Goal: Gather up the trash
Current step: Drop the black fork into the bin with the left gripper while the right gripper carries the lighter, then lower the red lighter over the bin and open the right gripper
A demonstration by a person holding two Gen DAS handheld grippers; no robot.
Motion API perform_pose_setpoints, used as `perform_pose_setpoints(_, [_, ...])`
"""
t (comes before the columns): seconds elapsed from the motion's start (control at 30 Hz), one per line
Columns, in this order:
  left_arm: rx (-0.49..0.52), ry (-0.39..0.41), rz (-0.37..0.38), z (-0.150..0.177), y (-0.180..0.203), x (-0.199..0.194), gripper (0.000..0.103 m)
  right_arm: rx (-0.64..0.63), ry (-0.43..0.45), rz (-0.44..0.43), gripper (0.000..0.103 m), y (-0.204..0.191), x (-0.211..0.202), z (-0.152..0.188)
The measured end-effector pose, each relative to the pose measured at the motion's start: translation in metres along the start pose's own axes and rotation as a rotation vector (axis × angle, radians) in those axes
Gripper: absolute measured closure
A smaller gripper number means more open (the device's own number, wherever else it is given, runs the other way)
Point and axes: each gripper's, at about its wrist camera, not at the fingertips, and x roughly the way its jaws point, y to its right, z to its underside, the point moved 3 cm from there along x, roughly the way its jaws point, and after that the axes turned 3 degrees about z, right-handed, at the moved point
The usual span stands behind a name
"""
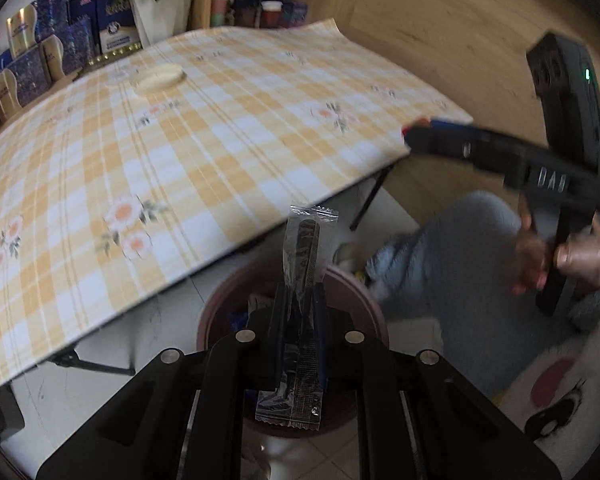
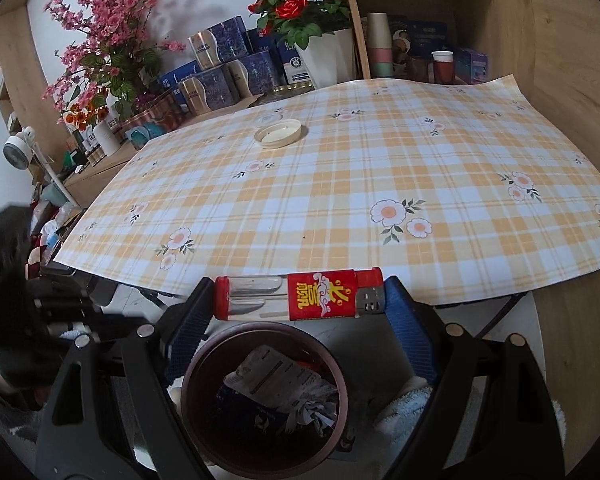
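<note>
Drop step: left tool (image 1: 300, 312) pinches packet (image 1: 302, 280), right tool (image 2: 296, 300) clamps lighter (image 2: 298, 297), both over bin (image 2: 264, 400); next, release.

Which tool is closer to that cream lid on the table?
Neither clearly. Both the left tool, holding a wrapped comb, and the right tool, holding a lighter, hang off the table's near edge, far from the lid.

Raised letters "DAS" — on the right hand-held gripper (image 1: 414, 136) — nothing else legible.
</note>
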Motion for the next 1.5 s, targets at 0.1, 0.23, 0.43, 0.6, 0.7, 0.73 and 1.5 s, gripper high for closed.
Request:
perform_pose_setpoints(0.1, [-0.009, -0.046, 0.015, 0.01, 0.001, 0.015, 0.091, 0.01, 0.002, 0.003, 0.019, 0.004, -0.001, 0.0])
perform_pose_setpoints(0.23, [-0.006, -0.084, 0.023, 0.015, 0.001, 0.034, 0.074, 0.018, -0.006, 0.007, 0.019, 0.008, 0.001, 0.0])
perform_pose_setpoints(0.43, [-0.052, 0.021, -0.047, 0.002, -0.007, 0.021, 0.022, 0.005, -0.012, 0.015, 0.019, 0.007, 0.0, 0.004])
perform_pose_setpoints(0.6, [-0.155, 0.131, -0.124, -0.001, -0.029, -0.013, 0.009, 0.0, -0.002, -0.024, 0.019, -0.001, -0.001, 0.015])
perform_pose_setpoints(0.7, [-0.189, 0.183, -0.195, 0.007, -0.038, -0.036, 0.006, -0.013, -0.012, -0.042, 0.019, -0.012, 0.002, 0.025])
perform_pose_setpoints(0.73, [-0.189, 0.207, -0.242, 0.012, -0.04, -0.046, 0.006, -0.022, -0.024, -0.048, 0.019, -0.017, 0.004, 0.028])
perform_pose_setpoints(1.5, [-0.263, 0.375, -0.411, 0.067, -0.052, -0.095, 0.006, -0.219, -0.145, -0.066, 0.019, -0.088, 0.026, 0.054])
